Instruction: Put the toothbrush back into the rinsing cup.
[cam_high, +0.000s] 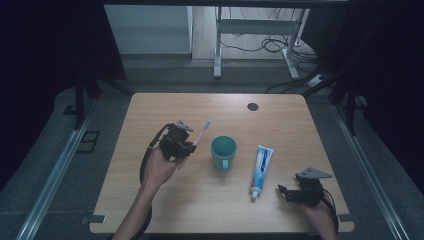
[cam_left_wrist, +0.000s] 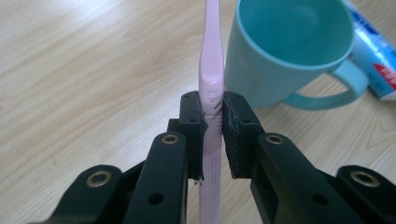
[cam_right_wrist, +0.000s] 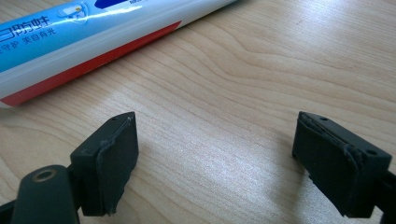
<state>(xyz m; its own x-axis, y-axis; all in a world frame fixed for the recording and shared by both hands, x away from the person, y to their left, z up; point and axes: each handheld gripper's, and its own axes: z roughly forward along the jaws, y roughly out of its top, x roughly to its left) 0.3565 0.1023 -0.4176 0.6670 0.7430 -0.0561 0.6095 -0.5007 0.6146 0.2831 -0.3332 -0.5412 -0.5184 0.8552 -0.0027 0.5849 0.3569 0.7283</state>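
A: The left gripper (cam_left_wrist: 214, 121) has its jaws drawn in narrow, pads pressed on both sides of a pink toothbrush (cam_left_wrist: 211, 70). That much is plain in the left gripper view.

B: Where along the brush?

A: On the handle. The handle runs down between the jaws toward the camera, and the thinner neck goes out past the pads. In the high view the bristle end (cam_high: 207, 123) points toward the far edge of the tabletop (cam_high: 150, 200), and the brush slants from the gripper up and away.

B: Is the brush on the wood?

A: I cannot tell whether its lower end touches. The left gripper (cam_high: 181, 141) sits over the left half of the tabletop, about midway between the near and far edges.

B: What's next to it?

A: A teal mug (cam_high: 223, 152), just to its right, upright near the middle of the tabletop, handle turned toward the near edge. In the left gripper view the mug (cam_left_wrist: 289, 51) stands just beside the brush; whether they touch I cannot tell.

B: And the other claw?

A: The right gripper (cam_right_wrist: 217, 163) has its jaws wide apart with bare wood between them, holding nothing. It sits at the near right corner (cam_high: 290, 192). A toothpaste tube (cam_high: 261, 171) lies flat just to its left, cap toward the near edge, apart from the pads.
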